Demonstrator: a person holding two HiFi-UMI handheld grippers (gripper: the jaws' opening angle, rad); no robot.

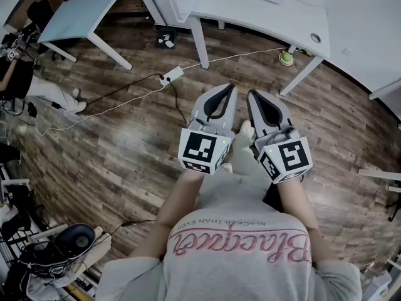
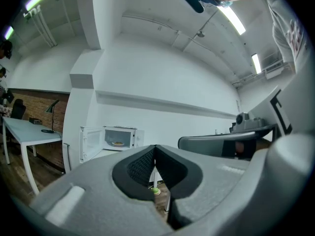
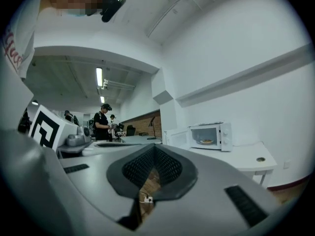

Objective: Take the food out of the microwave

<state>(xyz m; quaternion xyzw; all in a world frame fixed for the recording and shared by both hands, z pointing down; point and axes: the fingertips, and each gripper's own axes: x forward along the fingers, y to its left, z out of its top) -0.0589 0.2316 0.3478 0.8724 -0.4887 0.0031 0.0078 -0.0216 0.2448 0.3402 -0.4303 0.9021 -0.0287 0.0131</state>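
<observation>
A white microwave (image 2: 114, 139) stands with its door swung open on a white table (image 1: 294, 17) ahead. A plate of food (image 2: 118, 143) sits inside it; the same food (image 3: 206, 142) shows through the microwave (image 3: 212, 135) opening in the right gripper view. Both grippers are held side by side over the wooden floor, well short of the table, and point level toward it. My left gripper (image 1: 232, 86) has its jaws together with nothing between them. My right gripper (image 1: 250, 93) is also shut and empty. Neither touches anything.
A power strip (image 1: 170, 76) and its cables lie on the floor between me and the table. A green object (image 1: 286, 58) sits by a table leg. A second desk (image 1: 81, 8) stands at the far left. People (image 3: 102, 122) stand in the background.
</observation>
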